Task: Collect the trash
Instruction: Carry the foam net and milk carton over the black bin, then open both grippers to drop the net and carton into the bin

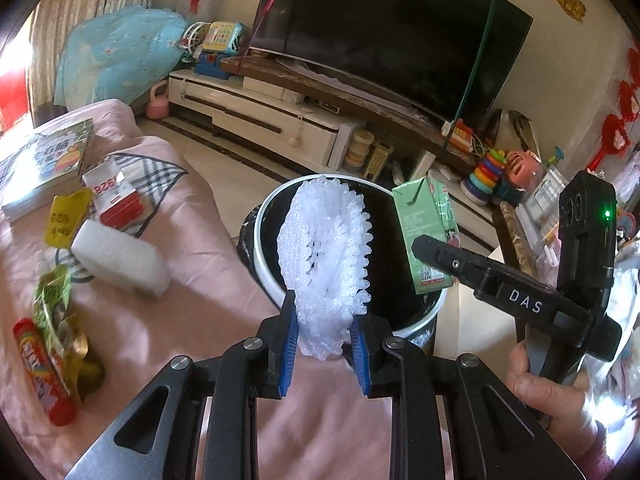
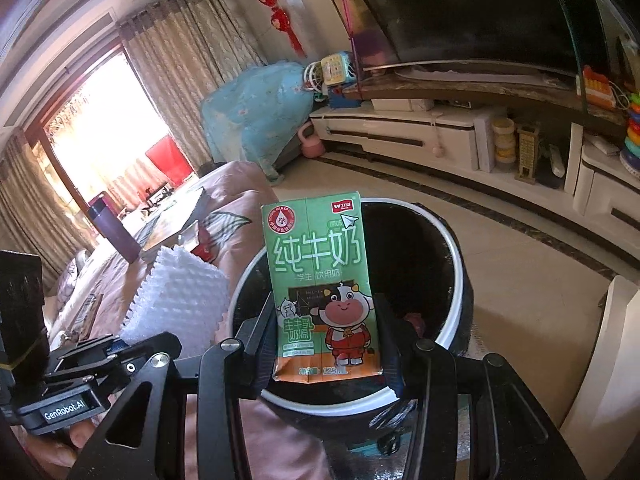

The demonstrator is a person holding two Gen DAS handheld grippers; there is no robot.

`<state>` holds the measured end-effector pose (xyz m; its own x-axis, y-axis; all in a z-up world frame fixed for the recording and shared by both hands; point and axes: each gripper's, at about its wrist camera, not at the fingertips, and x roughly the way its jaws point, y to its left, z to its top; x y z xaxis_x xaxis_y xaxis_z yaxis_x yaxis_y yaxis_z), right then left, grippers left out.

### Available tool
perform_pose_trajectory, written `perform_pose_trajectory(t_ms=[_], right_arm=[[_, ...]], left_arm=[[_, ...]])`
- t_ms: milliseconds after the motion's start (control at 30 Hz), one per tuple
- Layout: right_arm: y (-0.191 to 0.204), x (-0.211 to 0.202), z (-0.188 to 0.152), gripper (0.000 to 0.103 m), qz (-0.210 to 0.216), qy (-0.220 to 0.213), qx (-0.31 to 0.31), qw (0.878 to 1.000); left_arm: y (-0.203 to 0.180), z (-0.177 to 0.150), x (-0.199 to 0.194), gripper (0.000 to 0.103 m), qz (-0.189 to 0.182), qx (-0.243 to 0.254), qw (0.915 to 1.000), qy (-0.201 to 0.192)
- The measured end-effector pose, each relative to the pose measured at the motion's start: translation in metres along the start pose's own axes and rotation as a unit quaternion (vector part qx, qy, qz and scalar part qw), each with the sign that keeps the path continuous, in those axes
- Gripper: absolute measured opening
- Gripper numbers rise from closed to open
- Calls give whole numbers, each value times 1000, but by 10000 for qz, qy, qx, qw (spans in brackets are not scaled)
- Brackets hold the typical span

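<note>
Trash is poised above the bin: the left gripper is clamped on a white foam net over the near rim, the right gripper clamped on a green milk carton over the opening. Released now, the springy net might catch the rim and tumble outside. More wrappers lie on the pink cloth beside the bin.

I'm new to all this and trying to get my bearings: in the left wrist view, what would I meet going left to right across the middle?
Yellow packet → white foam block → foam net held by the left gripper over the bin → milk carton → right gripper.
</note>
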<state>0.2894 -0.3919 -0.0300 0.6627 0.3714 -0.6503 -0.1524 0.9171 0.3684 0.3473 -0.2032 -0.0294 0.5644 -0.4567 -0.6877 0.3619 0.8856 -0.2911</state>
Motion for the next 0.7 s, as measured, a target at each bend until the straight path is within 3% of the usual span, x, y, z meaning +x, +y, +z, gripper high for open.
perform_pose_trajectory(t_ms=[700], right_arm=[[-17, 23, 18, 45, -89, 178, 10, 9998]], left_arm=[[-9, 21, 45, 24, 106, -1, 9998, 163]])
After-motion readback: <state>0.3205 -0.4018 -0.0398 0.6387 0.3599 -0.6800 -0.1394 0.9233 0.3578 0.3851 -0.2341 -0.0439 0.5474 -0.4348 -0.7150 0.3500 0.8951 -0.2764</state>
